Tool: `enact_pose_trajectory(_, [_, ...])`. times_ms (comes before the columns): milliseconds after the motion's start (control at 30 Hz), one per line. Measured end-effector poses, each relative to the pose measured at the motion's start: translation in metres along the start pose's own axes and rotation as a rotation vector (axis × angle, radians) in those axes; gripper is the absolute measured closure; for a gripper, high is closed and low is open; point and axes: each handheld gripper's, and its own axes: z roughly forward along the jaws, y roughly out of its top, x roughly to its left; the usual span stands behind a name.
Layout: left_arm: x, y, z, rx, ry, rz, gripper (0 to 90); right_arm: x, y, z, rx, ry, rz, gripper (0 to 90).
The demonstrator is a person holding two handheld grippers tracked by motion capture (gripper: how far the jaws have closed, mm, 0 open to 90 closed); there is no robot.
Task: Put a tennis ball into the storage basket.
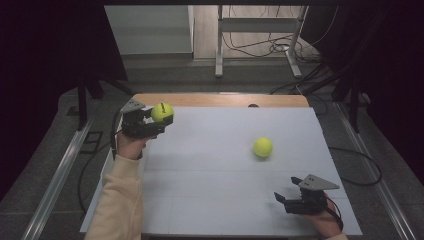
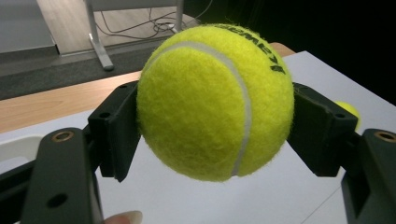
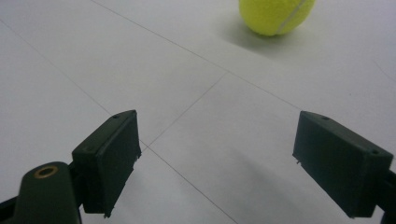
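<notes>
right tool (image 1: pixel 281 197) agape, near edge | left tool (image 1: pixel 161 121) clamps ball (image 1: pixel 162 112) at table (image 1: pixel 225 200) corner

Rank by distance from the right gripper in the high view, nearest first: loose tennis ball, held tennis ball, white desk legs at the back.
From the right gripper, low at the table's right:
1. Loose tennis ball, on the white table surface, just up and left of it.
2. Held tennis ball, clamped in the left gripper at the table's far left edge.
3. White desk legs, on the floor beyond the table.
</notes>
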Motion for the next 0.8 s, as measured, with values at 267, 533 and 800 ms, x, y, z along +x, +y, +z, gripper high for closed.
enact_pose_trajectory(267, [0.01, -0.001, -0.006, -0.008, 0.027, -0.021, 25.7, 0.0, 0.0, 0.0, 0.0, 0.0, -0.001, 15.2])
enact_pose_trajectory(533, [0.019, -0.002, -0.01, -0.012, 0.051, -0.035, 25.7, 0.0, 0.0, 0.0, 0.0, -0.001, -0.002, 15.2])
enact_pose_trajectory(800, [0.024, -0.003, -0.012, -0.01, 0.07, -0.045, 25.7, 0.0, 0.0, 0.0, 0.001, 0.0, -0.002, 15.2])
